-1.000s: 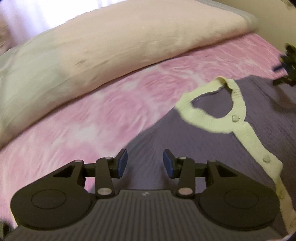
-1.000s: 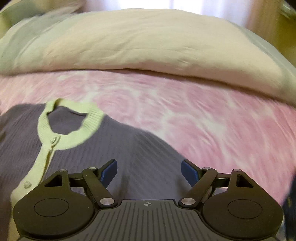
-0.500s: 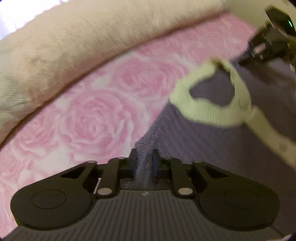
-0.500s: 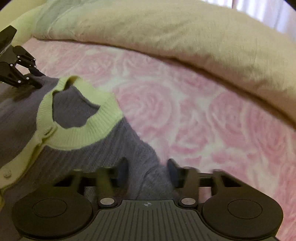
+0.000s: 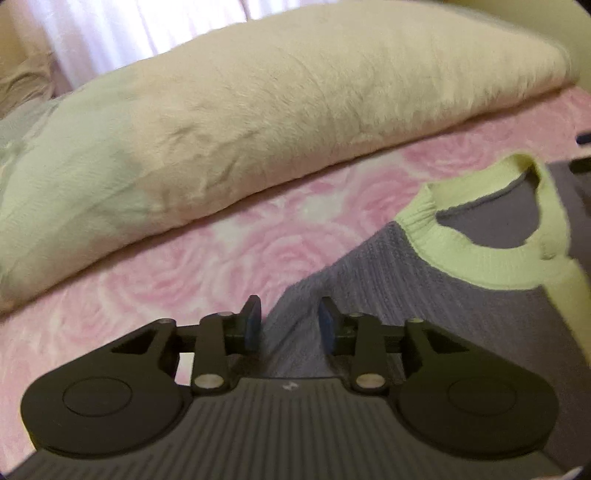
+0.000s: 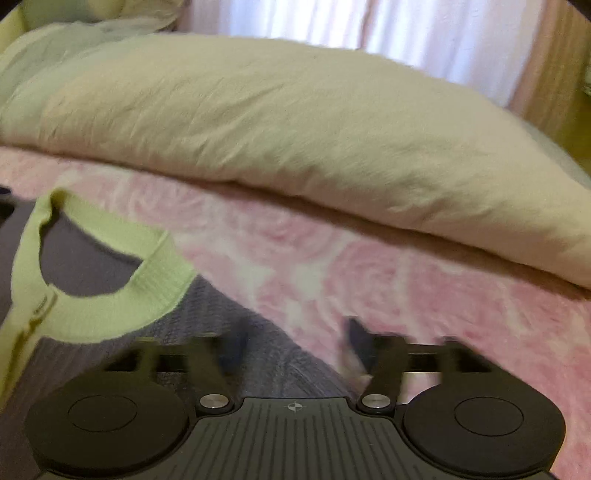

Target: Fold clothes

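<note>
One grey knitted cardigan [image 5: 424,295] with a pale yellow-green collar [image 5: 480,258] lies flat on the pink rose-patterned bedspread [image 5: 184,266], its shoulders nearest the two grippers. The left gripper [image 5: 290,325] sits at one shoulder edge; its jaws have just been opening, a ridge of grey knit between the blue pads, not pressed. The right gripper [image 6: 295,343], blurred, has just been opening wide over the other shoulder, gripping nothing. A cream duvet [image 6: 295,129] is bunched beyond, before white curtains [image 6: 332,22].

Both wrist views look closely down, seemingly sharing the cardigan's collar [image 5: 480,258].
</note>
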Tool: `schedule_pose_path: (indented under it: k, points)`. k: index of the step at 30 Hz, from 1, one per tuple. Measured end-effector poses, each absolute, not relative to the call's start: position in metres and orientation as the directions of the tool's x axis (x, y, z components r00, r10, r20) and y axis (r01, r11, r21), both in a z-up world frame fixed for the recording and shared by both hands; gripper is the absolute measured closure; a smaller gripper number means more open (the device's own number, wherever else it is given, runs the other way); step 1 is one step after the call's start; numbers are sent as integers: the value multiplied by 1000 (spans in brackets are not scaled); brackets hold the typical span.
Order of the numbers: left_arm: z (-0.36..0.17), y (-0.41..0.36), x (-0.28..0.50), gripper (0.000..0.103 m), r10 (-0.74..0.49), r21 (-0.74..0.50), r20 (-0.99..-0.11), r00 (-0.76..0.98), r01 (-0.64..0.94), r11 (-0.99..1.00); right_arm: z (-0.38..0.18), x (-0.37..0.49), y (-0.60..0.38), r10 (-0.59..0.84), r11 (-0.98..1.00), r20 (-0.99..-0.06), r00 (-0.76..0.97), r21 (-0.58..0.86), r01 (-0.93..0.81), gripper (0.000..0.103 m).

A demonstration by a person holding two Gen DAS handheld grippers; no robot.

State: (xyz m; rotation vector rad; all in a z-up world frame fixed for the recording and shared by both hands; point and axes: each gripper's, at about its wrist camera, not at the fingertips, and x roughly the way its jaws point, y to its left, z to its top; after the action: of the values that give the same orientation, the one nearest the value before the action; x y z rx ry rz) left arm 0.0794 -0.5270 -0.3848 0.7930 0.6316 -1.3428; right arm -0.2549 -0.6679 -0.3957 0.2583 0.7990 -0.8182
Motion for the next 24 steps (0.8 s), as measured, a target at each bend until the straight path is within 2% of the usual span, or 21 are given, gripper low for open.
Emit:
schedule_pose_path:
  k: [6,13,19,22,24]
  points:
    - [-362,-418,95,76,-539,-16,-838,87,983,185,-363,-338,-601,-433,637,-744,509,147,757,27]
    - [-355,-247,65,75,-425,-266,-900,-92,890,371,-358,-430,-465,-282,437,-831,479,334,835,27]
    - [-386,-158,31,69,-503,-541,-823,-264,636,551,-379,-484,-385,-170,152,-805,568,549,822,27]
    - [-408,-136,26,68,-600,-646,-756,-262,441,623,-398,-498,-355,-150,30,-764,628,631,775,27]
    - [-415,-131,22,70,-651,-695,-716,-252,356,625,-404,-498,-346,-192,-28,-733,652,669,743,27]
